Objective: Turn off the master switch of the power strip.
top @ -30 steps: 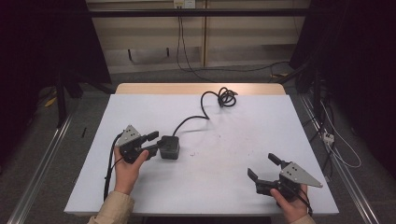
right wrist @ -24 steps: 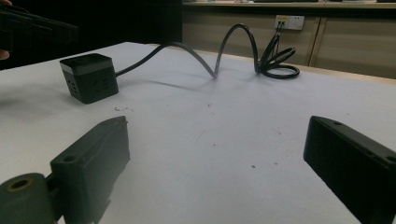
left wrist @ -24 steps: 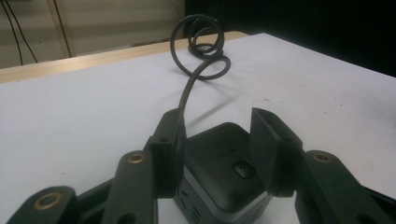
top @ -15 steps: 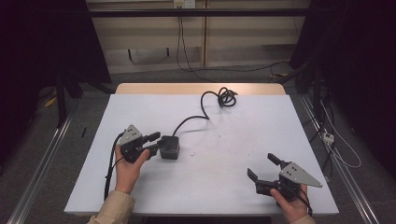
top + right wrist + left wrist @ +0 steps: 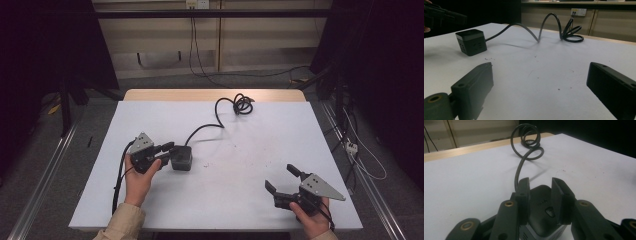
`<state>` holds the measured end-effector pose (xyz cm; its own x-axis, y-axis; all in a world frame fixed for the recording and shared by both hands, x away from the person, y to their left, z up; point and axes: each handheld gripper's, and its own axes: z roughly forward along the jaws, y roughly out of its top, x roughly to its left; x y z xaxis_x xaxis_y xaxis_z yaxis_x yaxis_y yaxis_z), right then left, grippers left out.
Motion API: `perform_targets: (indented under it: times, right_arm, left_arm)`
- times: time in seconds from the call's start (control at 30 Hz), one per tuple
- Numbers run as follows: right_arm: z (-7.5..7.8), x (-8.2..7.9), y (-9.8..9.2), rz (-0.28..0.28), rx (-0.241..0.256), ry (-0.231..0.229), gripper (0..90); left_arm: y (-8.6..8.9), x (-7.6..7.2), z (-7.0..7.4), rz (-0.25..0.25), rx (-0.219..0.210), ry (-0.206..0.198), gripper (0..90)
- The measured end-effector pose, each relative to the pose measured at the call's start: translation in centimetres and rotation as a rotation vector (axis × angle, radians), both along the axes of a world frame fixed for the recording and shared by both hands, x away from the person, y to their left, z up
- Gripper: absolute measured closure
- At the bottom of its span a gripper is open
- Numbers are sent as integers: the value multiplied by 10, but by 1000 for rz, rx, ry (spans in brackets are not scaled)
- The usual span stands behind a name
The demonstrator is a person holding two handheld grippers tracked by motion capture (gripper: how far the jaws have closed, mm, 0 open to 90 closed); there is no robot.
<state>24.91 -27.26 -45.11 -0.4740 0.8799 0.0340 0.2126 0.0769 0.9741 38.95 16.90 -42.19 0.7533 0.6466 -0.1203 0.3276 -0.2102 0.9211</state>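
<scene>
A black cube-shaped power block (image 5: 181,158) sits left of the table's middle, and its black cable (image 5: 218,119) runs back to a coil (image 5: 242,104) near the far edge. My left gripper (image 5: 167,152) hovers at the block's left side, jaws a little apart. In the left gripper view (image 5: 541,186) the block (image 5: 541,205) lies just beyond and below the jaws, and I see no grip on it. From the right gripper view the block (image 5: 471,41) stands free on the table with the left gripper (image 5: 444,15) above and left of it. My right gripper (image 5: 280,177) rests wide open near the front right, nothing between its fingers (image 5: 539,72).
The white table top (image 5: 250,150) has a wooden strip (image 5: 210,95) along its far edge. Cables (image 5: 350,150) lie on the floor to the right, and a wall socket (image 5: 578,11) sits behind the table. Dark curtains stand on both sides.
</scene>
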Motion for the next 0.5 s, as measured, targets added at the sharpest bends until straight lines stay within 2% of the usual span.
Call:
perform_targets:
  times: [0.5]
  right_arm:
    - [0, 0, 0, 0, 1, 0, 63]
  left_arm:
    - [-1, 1, 1, -11, 18, -2, 760]
